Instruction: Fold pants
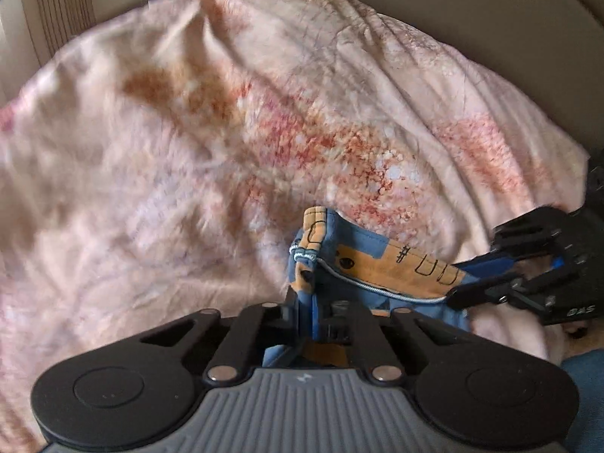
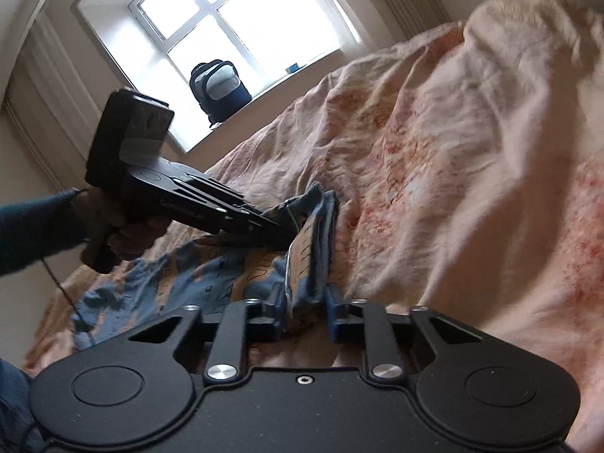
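The pants [image 1: 381, 268] are small, blue and orange with black doodle prints and a light drawstring. They lie on a pink blanket [image 1: 188, 151]. My left gripper [image 1: 321, 321] is shut on the waistband at one end. My right gripper [image 1: 472, 283] shows at the right of the left wrist view, shut on the waistband's other end. In the right wrist view my right gripper [image 2: 305, 313] pinches a bunched fold of the pants [image 2: 305, 249], the left gripper [image 2: 279, 228] grips the cloth beyond it, and the legs [image 2: 151, 283] trail to the left.
The blanket [image 2: 453, 151] covers a bed, rumpled into ridges. A window [image 2: 211, 19] with a dark backpack [image 2: 221, 88] on its sill stands behind the bed. A hand in a blue sleeve [image 2: 34, 234] holds the left gripper.
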Demonstrator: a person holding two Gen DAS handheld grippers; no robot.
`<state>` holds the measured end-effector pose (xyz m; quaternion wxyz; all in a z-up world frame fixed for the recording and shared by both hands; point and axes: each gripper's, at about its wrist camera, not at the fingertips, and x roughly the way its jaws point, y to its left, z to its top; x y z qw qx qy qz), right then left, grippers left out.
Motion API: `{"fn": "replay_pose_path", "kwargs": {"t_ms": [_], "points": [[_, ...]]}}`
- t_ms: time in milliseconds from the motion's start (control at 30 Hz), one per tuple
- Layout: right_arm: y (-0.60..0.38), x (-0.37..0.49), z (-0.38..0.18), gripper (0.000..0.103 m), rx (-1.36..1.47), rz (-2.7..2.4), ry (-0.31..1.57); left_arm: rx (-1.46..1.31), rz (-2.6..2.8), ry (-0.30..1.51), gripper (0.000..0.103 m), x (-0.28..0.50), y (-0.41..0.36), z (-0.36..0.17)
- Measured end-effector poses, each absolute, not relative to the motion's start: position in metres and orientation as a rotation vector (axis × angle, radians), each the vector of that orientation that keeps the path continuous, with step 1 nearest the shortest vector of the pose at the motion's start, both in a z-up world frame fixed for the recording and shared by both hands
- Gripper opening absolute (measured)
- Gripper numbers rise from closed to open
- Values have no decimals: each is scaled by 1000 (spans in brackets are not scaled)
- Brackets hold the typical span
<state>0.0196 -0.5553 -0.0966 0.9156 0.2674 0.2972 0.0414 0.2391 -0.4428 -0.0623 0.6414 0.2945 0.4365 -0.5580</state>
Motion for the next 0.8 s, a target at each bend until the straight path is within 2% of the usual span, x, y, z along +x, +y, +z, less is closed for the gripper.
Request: {"fn": "replay_pose_path", "kwargs": {"t_ms": [133, 267, 433, 533, 567, 600, 633, 667, 700, 767, 800], "points": [[-546, 8, -80, 11, 465, 50, 561, 709, -1212, 864, 4, 212, -443, -37], [-549, -4, -63, 11, 430, 16, 515, 682, -1221, 829, 4, 202, -454, -31], [-566, -11, -66, 11, 422, -70, 543, 632, -1265, 871, 4, 209, -481, -57], [-571, -3, -85, 12, 401, -100, 627, 657, -1262, 875, 12, 211, -483, -78], [-570, -3, -87, 13, 392, -108, 634, 605, -1246, 869, 24, 214, -477, -74], [-568, -3, -85, 16, 377, -118, 625, 563, -1220, 856, 51, 215, -471, -69], [-566, -4, -81, 23, 352, -128, 608, 527, -1178, 822, 65, 215, -462, -61], [-564, -6, -76, 27, 313, -137, 587, 490, -1127, 762, 88, 213, -452, -51], [-561, -6, -70, 33, 261, -152, 567, 450, -1075, 678, 100, 208, -439, -41], [-556, -3, -61, 45, 173, -176, 546, 391, -994, 530, 102, 195, -411, -24], [-553, 1, -57, 55, 137, -179, 537, 382, -974, 504, 102, 189, -400, -19]]}}
